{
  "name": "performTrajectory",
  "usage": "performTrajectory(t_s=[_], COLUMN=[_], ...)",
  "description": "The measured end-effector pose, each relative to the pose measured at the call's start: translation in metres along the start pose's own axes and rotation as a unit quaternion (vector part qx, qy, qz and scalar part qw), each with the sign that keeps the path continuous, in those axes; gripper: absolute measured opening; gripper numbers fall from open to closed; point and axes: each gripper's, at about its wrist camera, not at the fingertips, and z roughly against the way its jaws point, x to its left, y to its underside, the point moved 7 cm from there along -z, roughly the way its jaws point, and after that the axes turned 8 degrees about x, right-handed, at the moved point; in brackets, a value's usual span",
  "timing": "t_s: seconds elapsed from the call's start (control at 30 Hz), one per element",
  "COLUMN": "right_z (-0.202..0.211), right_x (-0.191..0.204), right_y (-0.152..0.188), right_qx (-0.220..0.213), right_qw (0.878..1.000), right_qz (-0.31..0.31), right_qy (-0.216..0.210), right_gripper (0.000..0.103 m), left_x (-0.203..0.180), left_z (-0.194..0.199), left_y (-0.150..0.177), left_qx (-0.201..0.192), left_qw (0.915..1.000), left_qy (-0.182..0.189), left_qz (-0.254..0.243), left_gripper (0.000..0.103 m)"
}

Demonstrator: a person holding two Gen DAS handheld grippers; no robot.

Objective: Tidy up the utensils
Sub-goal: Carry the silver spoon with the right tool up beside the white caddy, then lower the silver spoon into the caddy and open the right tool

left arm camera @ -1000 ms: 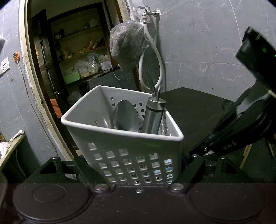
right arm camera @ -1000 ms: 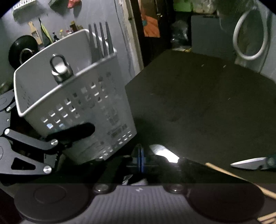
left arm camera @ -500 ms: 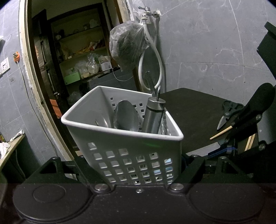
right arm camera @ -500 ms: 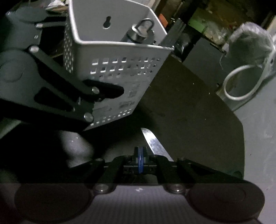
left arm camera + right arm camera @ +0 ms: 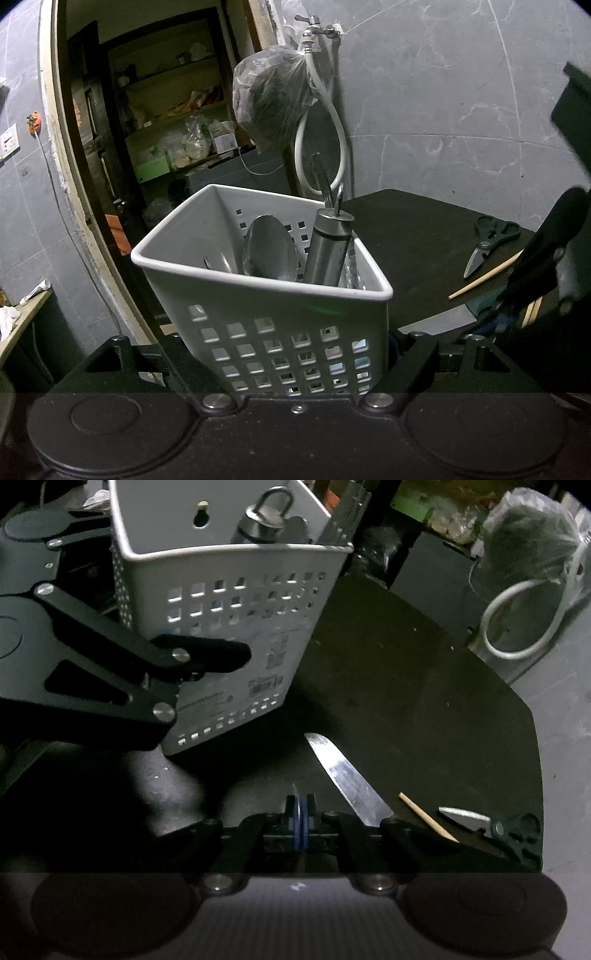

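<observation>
My left gripper is shut on a white perforated basket, one finger on each side of its lower part. One black finger presses on the basket's wall. A large spoon, a steel handle with a ring and a fork stand in the basket. My right gripper is shut, its blue pads together just above the dark table. A knife's blade lies flat right beside the pads, its handle hidden under the gripper.
Black scissors and a wooden stick lie on the dark table right of the knife. A plastic bag and a white hose hang from a tap on the grey wall. A doorway with shelves opens at the left.
The right gripper has swung and rolled, so the basket now stands upper left and the knife points up beside its pads. In the left wrist view it drew back, uncovering scissors and stick.
</observation>
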Motion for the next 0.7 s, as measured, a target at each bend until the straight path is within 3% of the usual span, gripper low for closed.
performTrajectory(t_s=[0.17,0.3,0.4,0.53,0.7], right_z=[0.041,0.100,0.148,0.199,0.217], right_x=[-0.033,-0.061,-0.079,-0.092,-0.087], right_y=[-0.008,-0.022,-0.038,-0.068,-0.106], right_qx=[-0.044,-0.123,-0.203,-0.326,-0.425], right_qw=[0.995,0.979,0.960,0.922,0.885], right_qz=[-0.091,-0.158,-0.190,-0.205,-0.190], right_qy=[-0.013,-0.023,-0.016,-0.026,-0.020], right_gripper=[0.002,0.002,0.002,0.002,0.002], left_x=[-0.001,0.001,0.002,0.002,0.003], left_z=[-0.001,-0.003,-0.005,-0.007,-0.003], left_y=[-0.004,-0.004,-0.005,-0.007,0.001], left_qx=[-0.004,-0.008,-0.010,-0.011,-0.013], left_qw=[1.0000,0.9999,0.9999,0.9999,0.9999], left_qy=[0.003,0.005,0.007,0.007,0.009], left_qz=[0.001,0.004,0.004,0.003,0.001], left_gripper=[0.082,0.082,0.082,0.082,0.082])
